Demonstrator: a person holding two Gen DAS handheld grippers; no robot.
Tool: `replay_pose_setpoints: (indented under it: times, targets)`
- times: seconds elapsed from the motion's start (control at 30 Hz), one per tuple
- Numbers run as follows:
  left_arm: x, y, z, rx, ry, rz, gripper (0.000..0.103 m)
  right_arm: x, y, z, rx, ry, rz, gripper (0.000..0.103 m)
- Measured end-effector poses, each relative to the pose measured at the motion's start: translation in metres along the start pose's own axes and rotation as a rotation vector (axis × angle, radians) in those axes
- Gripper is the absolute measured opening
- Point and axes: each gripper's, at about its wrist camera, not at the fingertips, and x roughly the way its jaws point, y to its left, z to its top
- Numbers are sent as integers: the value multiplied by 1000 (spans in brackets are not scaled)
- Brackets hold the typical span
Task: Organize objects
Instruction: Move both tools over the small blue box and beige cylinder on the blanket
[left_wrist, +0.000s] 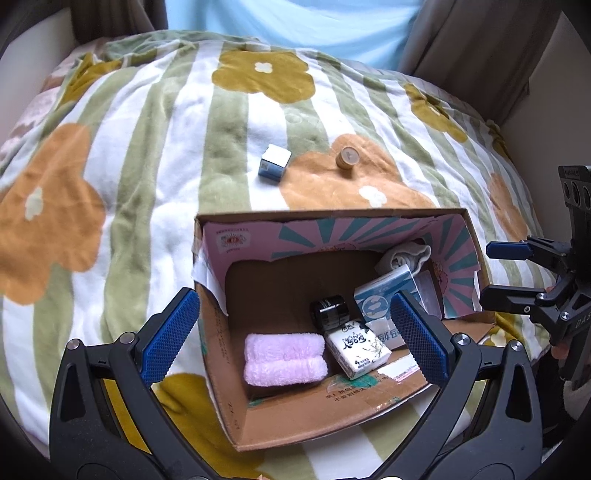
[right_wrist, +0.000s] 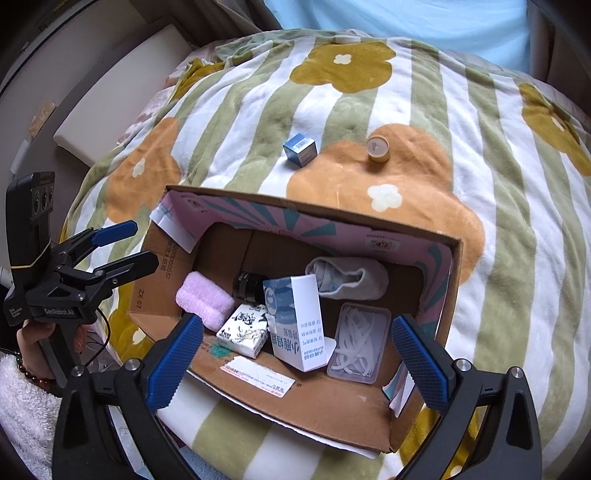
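Observation:
An open cardboard box (left_wrist: 295, 417) (right_wrist: 325, 410) sits on a flowered blanket. It holds a pink towel (left_wrist: 284, 360) (right_wrist: 203, 299), a black jar (left_wrist: 330, 312) (right_wrist: 248, 285), a white tissue pack (left_wrist: 356, 349) (right_wrist: 243, 332), a blue-white carton (left_wrist: 384, 295) (right_wrist: 295, 321), a grey sock (left_wrist: 406, 256) (right_wrist: 351, 278) and a clear case (right_wrist: 360, 343). Beyond the box lie a small blue box (left_wrist: 274, 164) (right_wrist: 300, 149) and a tan round tin (left_wrist: 348, 157) (right_wrist: 377, 147). My left gripper (left_wrist: 295, 336) (right_wrist: 142, 245) is open and empty above the box's near side. My right gripper (right_wrist: 299, 365) (left_wrist: 487, 273) is open and empty.
The blanket (left_wrist: 129, 147) (right_wrist: 498, 221) covers a rounded bed surface. Beige cushions (right_wrist: 110, 92) lie at the left, a light blue sheet (left_wrist: 295, 26) at the back. A hand with a bead bracelet (right_wrist: 33, 365) holds the left gripper.

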Motion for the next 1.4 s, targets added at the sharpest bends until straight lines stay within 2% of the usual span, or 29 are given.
replay_pose_setpoints:
  times: [0.33,0.5,0.67,0.77,1.0,1.23,1.4]
  targets:
    - [-14,10,42,88,-24,-2,103,-14,4,35,3,-53,-41,102]
    - [-20,14,67,134,-76,22,103,-18,2,57,10,-68,-65,102]
    - [-14,18,98,220,-76,18,103,-26,-3,79,19,-125,-87,102]
    - [-5,21,116,267,-70,-7,103,-21,-9,96,20,-111,-132,102]
    - [31,24,155,420,-74,-75,103,1,-34,134,32,-86,-171,102]
    - [93,23,173,568,-19,-118,102,46,-60,160,19,-23,-198,102]
    - [147,23,168,617,50,-141,92,82,-70,171,-21,34,-240,101]
